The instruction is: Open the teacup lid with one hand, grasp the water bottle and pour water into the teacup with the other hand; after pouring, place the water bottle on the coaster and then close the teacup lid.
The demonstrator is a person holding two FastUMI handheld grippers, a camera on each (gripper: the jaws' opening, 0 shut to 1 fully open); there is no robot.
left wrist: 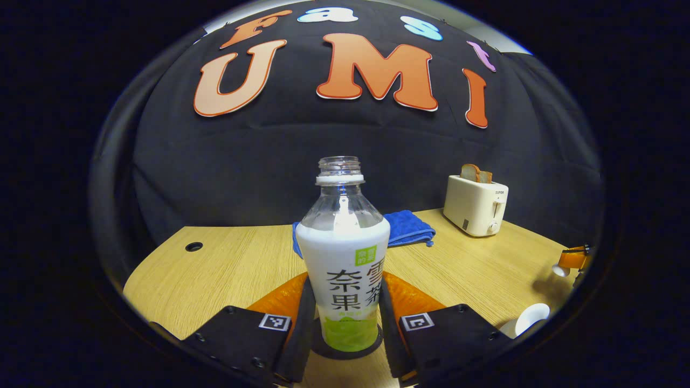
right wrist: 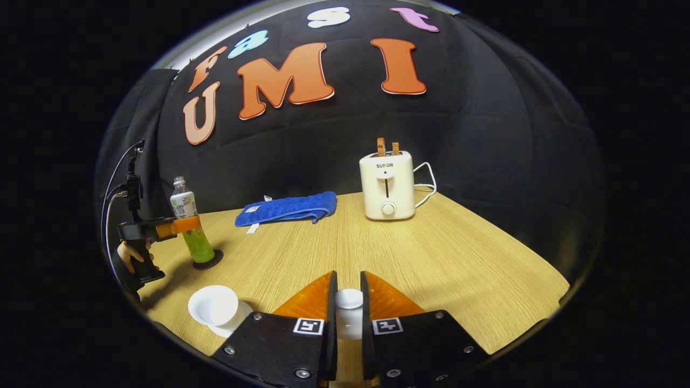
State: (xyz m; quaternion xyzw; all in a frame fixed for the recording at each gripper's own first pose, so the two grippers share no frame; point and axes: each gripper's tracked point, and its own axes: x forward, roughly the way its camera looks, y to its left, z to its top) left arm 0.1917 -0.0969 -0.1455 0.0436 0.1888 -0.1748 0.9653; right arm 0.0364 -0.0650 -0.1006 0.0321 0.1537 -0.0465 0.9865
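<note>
Bottle [left wrist: 344, 258] on coaster [left wrist: 323, 345] between left tongs [left wrist: 345, 318]; right tongs [right wrist: 349, 304] clenching lid [right wrist: 349, 298]; toaster [right wrist: 387, 186] marked SUPOR.

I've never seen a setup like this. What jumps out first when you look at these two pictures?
First, the uncapped water bottle, upright on a dark coaster near the wooden table's left edge, with the left gripper around it. Then the right gripper, holding the white teacup lid apart from the open teacup. At the back stands a cream toaster with toast.
</note>
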